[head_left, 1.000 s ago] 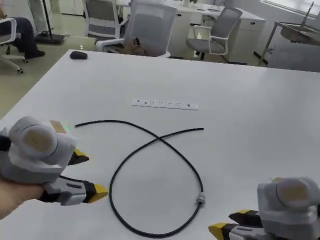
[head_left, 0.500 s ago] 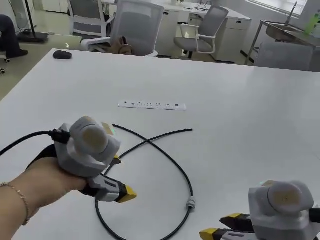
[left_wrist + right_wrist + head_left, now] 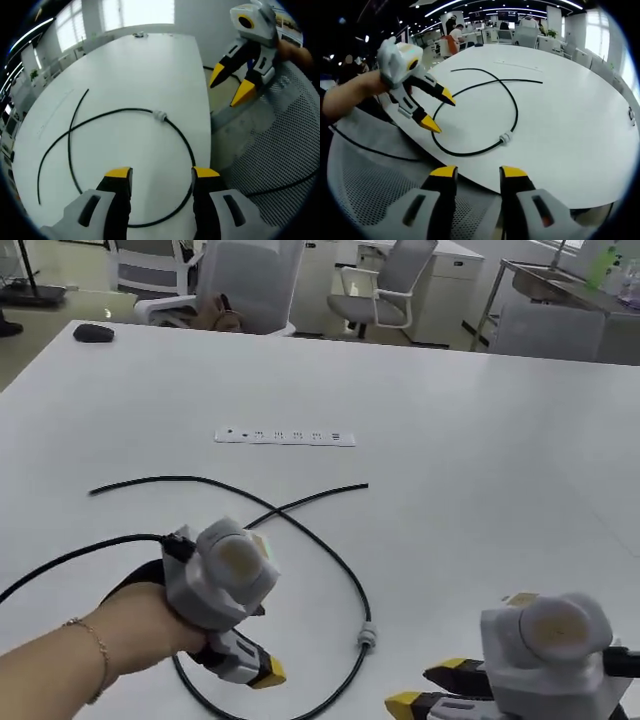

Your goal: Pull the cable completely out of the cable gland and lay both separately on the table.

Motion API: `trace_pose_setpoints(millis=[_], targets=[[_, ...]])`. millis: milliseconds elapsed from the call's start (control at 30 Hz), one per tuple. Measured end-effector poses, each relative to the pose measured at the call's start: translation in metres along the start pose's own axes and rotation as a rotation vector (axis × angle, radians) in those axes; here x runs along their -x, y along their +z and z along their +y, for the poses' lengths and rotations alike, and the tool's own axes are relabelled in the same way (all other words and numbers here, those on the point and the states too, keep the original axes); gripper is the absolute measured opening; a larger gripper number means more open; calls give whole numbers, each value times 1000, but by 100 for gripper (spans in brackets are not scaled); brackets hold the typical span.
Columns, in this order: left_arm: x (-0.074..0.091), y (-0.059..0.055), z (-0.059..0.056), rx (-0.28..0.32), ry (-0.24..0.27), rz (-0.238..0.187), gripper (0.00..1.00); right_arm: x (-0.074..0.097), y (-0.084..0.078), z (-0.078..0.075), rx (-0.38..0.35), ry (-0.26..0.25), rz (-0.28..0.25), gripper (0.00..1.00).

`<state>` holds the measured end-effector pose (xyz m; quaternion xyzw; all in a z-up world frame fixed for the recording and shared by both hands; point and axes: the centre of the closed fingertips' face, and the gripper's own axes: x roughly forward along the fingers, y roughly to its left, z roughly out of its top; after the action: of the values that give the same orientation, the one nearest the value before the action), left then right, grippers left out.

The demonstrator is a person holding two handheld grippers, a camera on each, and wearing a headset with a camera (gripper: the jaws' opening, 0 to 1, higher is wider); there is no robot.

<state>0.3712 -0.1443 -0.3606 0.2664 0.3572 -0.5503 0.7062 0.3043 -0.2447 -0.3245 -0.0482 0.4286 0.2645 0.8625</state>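
Lighting: bright, even; ceiling strip lights [image 3: 445, 7] and window [image 3: 137, 12], blown out. Table [image 3: 480, 440]: soft shadows, slight sheen. Gripper views: strong fisheye bending at edges.

Left tool [image 3: 161, 173] jaws apart over looped cable [image 3: 120, 110]; gland [image 3: 159, 115] on cable; right tool [image 3: 223, 94] upper right, jaws apart.

The thin black cable [image 3: 335, 562] lies flat on the counter [image 3: 450, 440] in one loose loop, crossing itself beyond the left tongs [image 3: 156, 174]. A small pale cable gland [image 3: 366, 638] sits threaded on it, between the left tongs and the right tongs [image 3: 472, 171].
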Motion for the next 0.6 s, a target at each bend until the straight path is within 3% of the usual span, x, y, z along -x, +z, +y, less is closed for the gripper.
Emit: trace_pose_setpoints(millis=[167, 267, 467, 533, 600], targets=[[-22, 19, -11, 10, -45, -13, 47, 0, 0, -1, 1, 3, -3, 33], [-35, 28, -14, 49, -63, -20, 45, 1, 0, -2, 0, -3, -6, 33], [-68, 51, -14, 278, -96, -105, 44, 1, -1, -2, 4, -6, -2, 32], [-76, 55, -10, 316, -83, -127, 44, 1, -1, -3, 0, -7, -2, 32], [-85, 55, -4, 329, -47, -124, 41, 1, -1, -5, -9, -14, -5, 32]])
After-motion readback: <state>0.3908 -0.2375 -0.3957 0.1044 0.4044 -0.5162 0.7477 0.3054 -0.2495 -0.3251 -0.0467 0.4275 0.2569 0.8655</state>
